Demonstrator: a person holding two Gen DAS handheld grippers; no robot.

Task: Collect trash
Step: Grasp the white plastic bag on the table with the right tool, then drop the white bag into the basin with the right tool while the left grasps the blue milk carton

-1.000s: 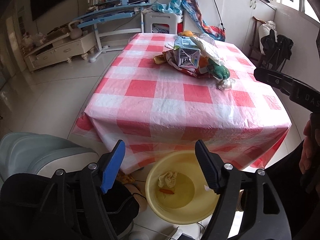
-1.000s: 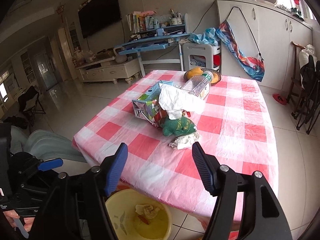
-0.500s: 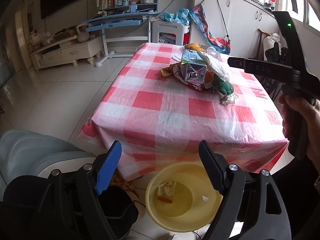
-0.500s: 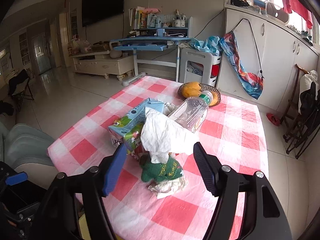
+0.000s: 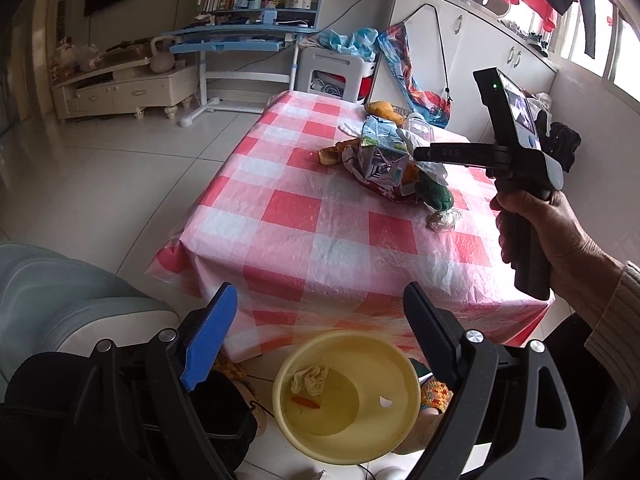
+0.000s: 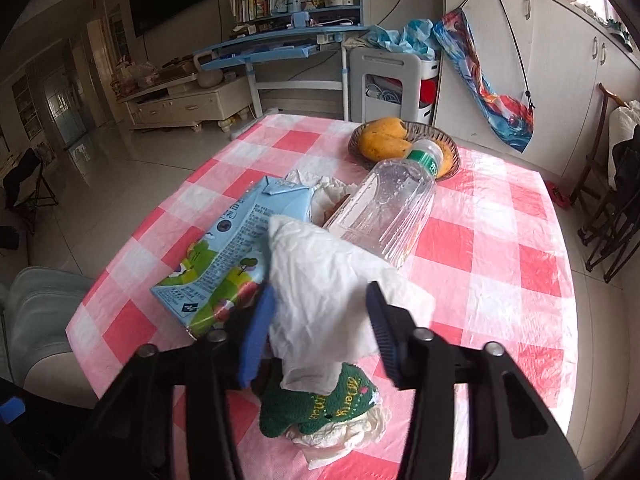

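A trash pile lies on the red-checked table (image 5: 304,216): a blue milk carton (image 6: 236,256), a crumpled white tissue (image 6: 324,280), a clear plastic bottle (image 6: 388,216), a green knitted pouch (image 6: 324,404) and wadded paper (image 5: 442,220). My right gripper (image 6: 320,332) is open, its fingers on either side of the white tissue, not closed on it. It also shows in the left wrist view (image 5: 516,152), over the pile. My left gripper (image 5: 320,336) is open and empty, low above a yellow basin (image 5: 348,400) holding a tissue wad and scraps.
A basket with mangoes (image 6: 404,144) stands at the table's far end. A grey chair (image 5: 60,300) is at the left of the basin. A blue desk (image 6: 272,48), white cabinets (image 6: 560,60) and folding chairs (image 6: 612,216) line the room.
My right gripper moved forward and down over the table onto the pile, its fingers now around the white tissue. My left gripper stayed above the basin.
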